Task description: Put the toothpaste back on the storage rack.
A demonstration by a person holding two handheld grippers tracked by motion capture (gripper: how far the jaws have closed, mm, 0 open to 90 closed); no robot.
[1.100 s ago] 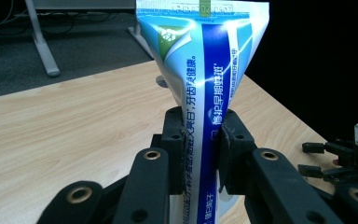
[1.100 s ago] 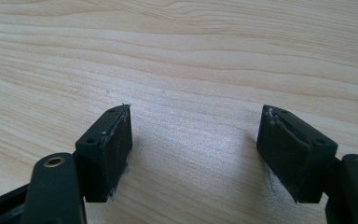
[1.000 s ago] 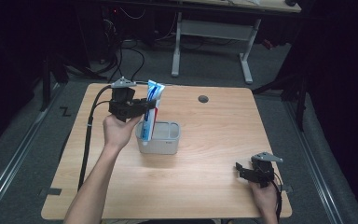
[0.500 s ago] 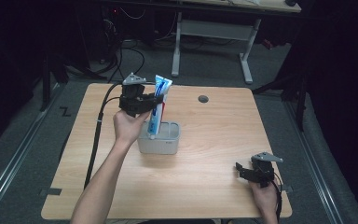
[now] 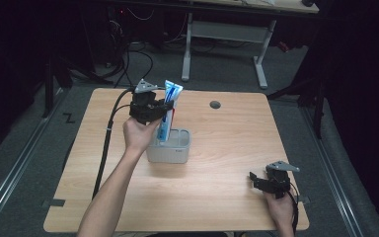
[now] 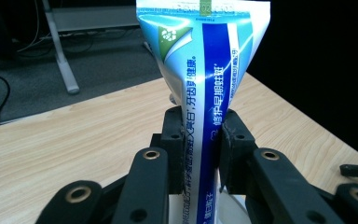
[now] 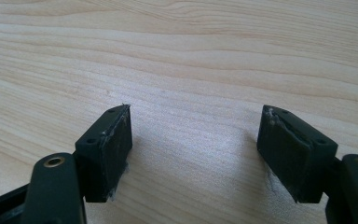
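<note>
A blue and white toothpaste tube (image 5: 168, 111) stands upright with its lower end inside a small grey bin (image 5: 170, 147) near the middle of the wooden table (image 5: 227, 143). My left gripper (image 5: 164, 109) is shut on the tube at mid-height. The left gripper view has both jaws pressed on the tube (image 6: 206, 93), whose flat crimped end points up. Near the table's front right corner my right gripper (image 5: 259, 180) rests open, its jaws wide apart over bare wood (image 7: 196, 84) with nothing between them.
A round cable hole (image 5: 215, 104) sits in the table at the back right. A black cable (image 5: 106, 138) trails from my left gripper over the table's left side. Desk legs (image 5: 261, 59) stand on the dark floor behind.
My left gripper has carried the tube to the right and down, so its lower end now sits in the grey bin. The right gripper has stayed put.
</note>
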